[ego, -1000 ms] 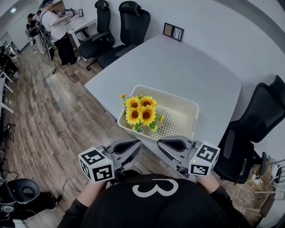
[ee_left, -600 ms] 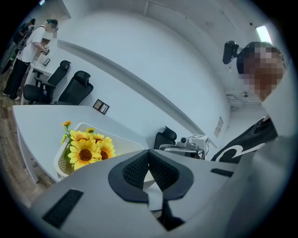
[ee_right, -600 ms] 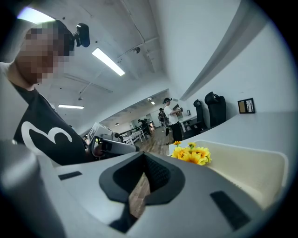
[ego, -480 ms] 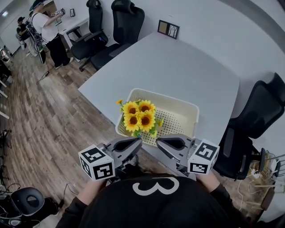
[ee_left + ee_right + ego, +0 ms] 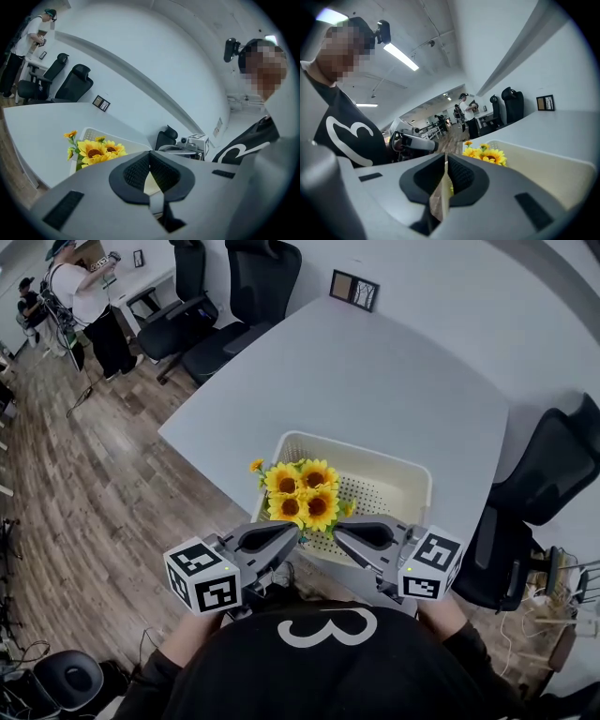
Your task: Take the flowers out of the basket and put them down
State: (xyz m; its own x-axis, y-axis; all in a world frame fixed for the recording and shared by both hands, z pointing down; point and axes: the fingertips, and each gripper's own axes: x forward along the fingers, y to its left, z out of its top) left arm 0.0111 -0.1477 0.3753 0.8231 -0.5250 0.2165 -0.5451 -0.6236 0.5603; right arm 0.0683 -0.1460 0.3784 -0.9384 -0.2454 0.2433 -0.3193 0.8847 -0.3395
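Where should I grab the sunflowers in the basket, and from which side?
Probably the green stems just under the sunflowers, not the petals. The bunch stands upright in the basket's near left corner, heads above the rim, so come in level over the near rim with the left tongs. They are shut; open them first.

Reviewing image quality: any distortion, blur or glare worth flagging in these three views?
Head view: fisheye bends the table edges; light is even, sunflowers sharp. Left gripper view: dark round vignette, mosaic patch over a face. Right gripper view: same vignette and a mosaic patch; the ceiling strip light is bright, yet no glare on the basket.
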